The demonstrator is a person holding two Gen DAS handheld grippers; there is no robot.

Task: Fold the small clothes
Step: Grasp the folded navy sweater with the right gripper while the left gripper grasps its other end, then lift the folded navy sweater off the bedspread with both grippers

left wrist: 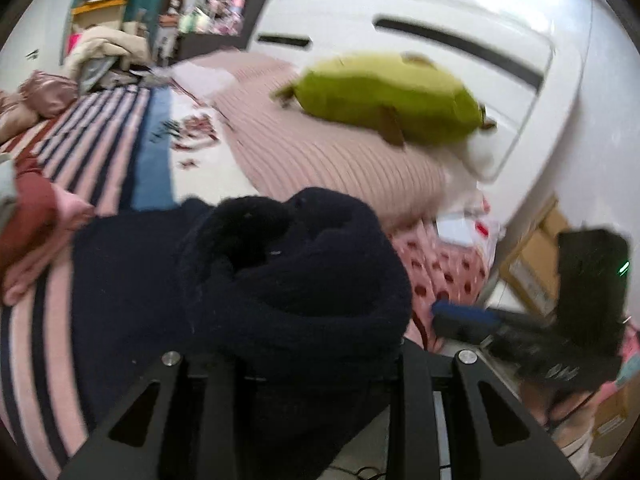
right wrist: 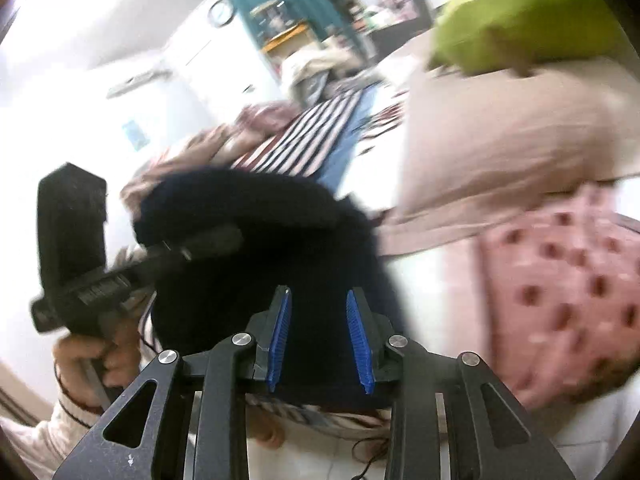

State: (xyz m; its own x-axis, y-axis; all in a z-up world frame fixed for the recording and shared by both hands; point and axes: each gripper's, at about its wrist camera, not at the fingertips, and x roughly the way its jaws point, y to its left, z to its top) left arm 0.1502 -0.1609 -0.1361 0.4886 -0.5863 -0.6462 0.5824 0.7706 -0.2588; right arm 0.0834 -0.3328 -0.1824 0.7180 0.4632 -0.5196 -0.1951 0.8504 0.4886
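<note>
A dark navy fleece garment [left wrist: 280,280] fills the lower middle of the left wrist view, bunched over my left gripper [left wrist: 312,344], which hides its fingers and seems to hold it up. In the right wrist view the same garment [right wrist: 256,240] hangs just ahead of my right gripper [right wrist: 320,320], whose blue pads [right wrist: 280,336] stand apart with nothing between them. The left gripper [right wrist: 192,244] shows there poking into the cloth. The right gripper [left wrist: 480,320] shows at the right of the left wrist view.
A striped pink and navy bed cover [left wrist: 92,128] lies on the bed, with folded pink and red clothes [left wrist: 36,232] at the left. A ribbed pink pillow [left wrist: 320,152] carries a green plush toy [left wrist: 384,96]. A dotted pink cloth [right wrist: 560,300] is at the right.
</note>
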